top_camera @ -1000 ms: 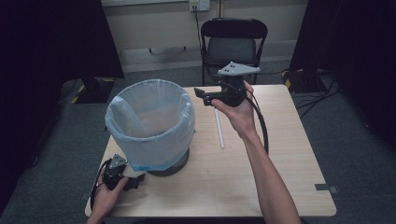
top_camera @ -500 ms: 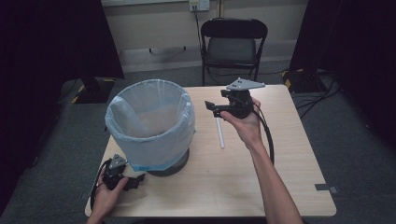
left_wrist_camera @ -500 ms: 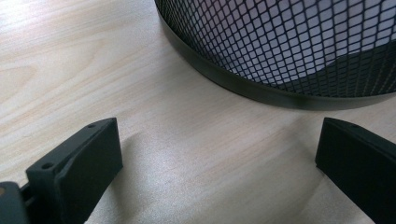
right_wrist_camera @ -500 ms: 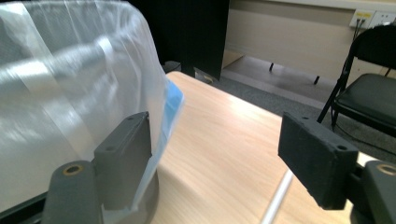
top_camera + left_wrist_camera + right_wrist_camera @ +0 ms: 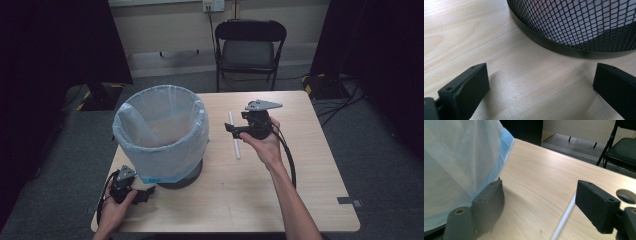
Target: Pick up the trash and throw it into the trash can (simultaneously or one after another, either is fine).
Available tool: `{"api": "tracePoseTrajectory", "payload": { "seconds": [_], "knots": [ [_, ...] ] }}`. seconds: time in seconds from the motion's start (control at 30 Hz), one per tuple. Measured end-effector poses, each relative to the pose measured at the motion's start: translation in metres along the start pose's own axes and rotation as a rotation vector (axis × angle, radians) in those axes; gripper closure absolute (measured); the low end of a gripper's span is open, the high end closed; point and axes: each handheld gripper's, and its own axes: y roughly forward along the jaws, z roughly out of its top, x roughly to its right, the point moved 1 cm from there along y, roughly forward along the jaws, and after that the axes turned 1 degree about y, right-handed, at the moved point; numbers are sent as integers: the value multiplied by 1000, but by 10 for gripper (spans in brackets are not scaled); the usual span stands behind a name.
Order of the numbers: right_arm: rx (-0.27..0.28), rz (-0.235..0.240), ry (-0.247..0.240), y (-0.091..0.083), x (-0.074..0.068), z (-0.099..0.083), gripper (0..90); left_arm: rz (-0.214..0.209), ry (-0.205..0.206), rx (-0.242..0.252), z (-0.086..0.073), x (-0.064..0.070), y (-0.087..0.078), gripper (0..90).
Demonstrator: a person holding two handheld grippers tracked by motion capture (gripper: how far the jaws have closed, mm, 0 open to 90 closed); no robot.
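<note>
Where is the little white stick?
In the high view, the white stick lies flat on the table, between the lined bin and the right gripper.

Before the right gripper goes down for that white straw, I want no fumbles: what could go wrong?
The straw lies flat on the table, so the open right gripper may push or roll it instead of pinching it. The lined bin stands close beside it, and a jaw could snag the liner.
</note>
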Motion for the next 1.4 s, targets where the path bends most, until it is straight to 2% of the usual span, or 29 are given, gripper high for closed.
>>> {"api": "tracePoseTrajectory", "payload": {
  "seconds": [0.2, 0.43, 0.47, 0.77, 0.83, 0.87, 1.07, 1.3, 1.4],
  "knots": [
    [-25, -10, 11, 6, 4, -16, 266, 1, 3, -2, 0, 0, 0, 0],
    [-72, -5, 27, 16, 9, -39, 224, 2, 2, -2, 0, 0, 0, 1],
    [-94, -8, 28, 19, 10, -46, 238, 2, 2, -2, 0, 0, 0, 0],
    [-134, -22, 47, 30, 17, -65, 341, 2, 2, -2, 0, 0, 0, 0],
    [-149, -9, 60, 34, 19, -70, 362, 2, 2, -2, 0, 0, 0, 0],
    [-158, -1, 71, 35, 19, -72, 364, 2, 2, -2, 0, 0, 0, 0],
    [-191, -26, 63, 44, 21, -81, 402, 2, 2, -2, 0, 0, 0, 0],
    [-225, -33, 95, 52, 28, -96, 445, 2, 3, -2, 0, 0, 0, 0],
    [-239, -42, 89, 54, 27, -99, 456, 2, 3, -2, 0, 0, 0, 0]
  ]
}}
